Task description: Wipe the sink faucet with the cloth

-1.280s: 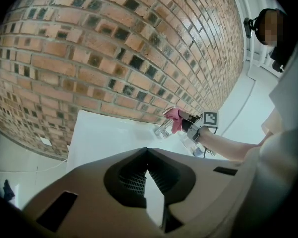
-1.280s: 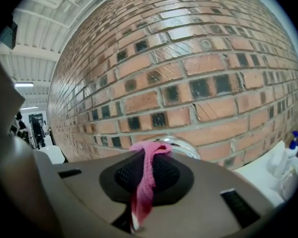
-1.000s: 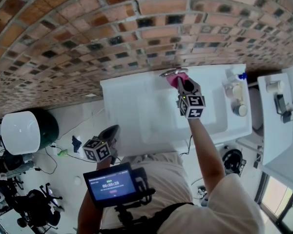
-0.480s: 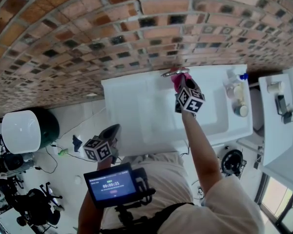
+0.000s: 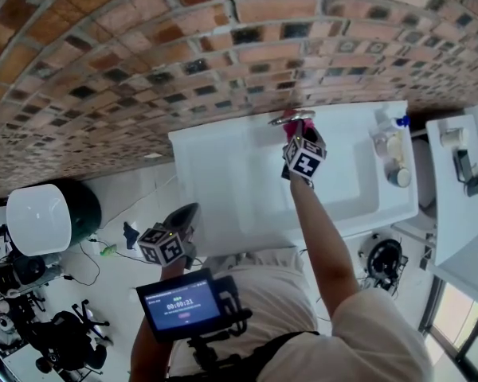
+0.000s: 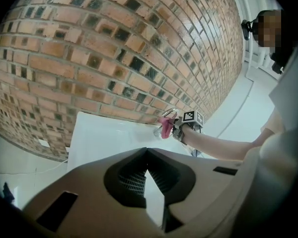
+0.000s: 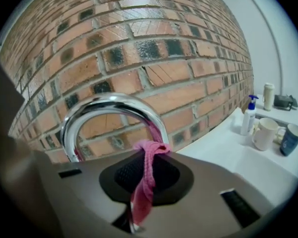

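A curved chrome faucet (image 5: 291,118) stands at the back edge of the white sink (image 5: 223,173), against the brick wall. My right gripper (image 5: 295,135) is at the faucet, shut on a pink cloth (image 5: 290,130). In the right gripper view the cloth (image 7: 146,182) hangs pinched between the jaws, its top bunched against the right leg of the faucet arch (image 7: 109,108). My left gripper (image 5: 182,216) hangs low in front of the sink's near edge, jaws together with nothing held. The left gripper view shows the faucet (image 6: 171,114) and cloth (image 6: 165,128) far ahead.
A soap pump bottle (image 7: 248,115) and two mugs (image 7: 263,133) stand on the sink's right rim. A white counter (image 5: 454,189) lies further right. A white domed bin (image 5: 40,217) sits on the floor at left. Brick wall (image 5: 183,46) runs behind the sink.
My right gripper with the cloth has shifted a little left and closer along the faucet. The left gripper has stayed in place.
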Demonstrator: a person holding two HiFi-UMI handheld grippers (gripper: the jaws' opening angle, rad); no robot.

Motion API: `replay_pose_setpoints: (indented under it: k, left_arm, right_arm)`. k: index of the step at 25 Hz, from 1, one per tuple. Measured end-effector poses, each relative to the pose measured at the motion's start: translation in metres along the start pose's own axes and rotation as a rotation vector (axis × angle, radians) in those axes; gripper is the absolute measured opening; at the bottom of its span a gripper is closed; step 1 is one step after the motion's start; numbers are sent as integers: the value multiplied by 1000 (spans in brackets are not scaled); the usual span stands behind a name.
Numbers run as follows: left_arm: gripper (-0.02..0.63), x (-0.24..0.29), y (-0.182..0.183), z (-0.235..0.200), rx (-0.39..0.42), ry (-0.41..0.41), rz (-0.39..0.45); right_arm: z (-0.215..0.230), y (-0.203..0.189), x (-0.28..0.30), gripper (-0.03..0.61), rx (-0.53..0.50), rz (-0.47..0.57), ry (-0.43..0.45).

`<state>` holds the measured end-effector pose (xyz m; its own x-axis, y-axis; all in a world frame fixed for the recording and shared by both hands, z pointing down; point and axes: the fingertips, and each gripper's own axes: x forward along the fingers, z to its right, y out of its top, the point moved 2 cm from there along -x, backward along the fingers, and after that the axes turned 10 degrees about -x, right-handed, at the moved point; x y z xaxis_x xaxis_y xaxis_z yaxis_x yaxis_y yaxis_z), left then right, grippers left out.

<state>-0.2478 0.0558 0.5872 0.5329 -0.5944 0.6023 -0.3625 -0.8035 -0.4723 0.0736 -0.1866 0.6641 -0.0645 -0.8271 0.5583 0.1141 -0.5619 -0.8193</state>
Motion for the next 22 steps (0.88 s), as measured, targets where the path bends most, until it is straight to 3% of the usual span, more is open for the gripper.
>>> replay_pose_setpoints:
  k: [12, 22]
  left_arm:
    - [-3, 8, 9, -12, 24, -32, -71]
    - [-3, 9, 18, -40, 36, -41, -134]
  right_arm:
    - [2, -23, 10, 40, 159, -22, -217]
    - [-3, -40, 22, 40, 78, 0, -312]
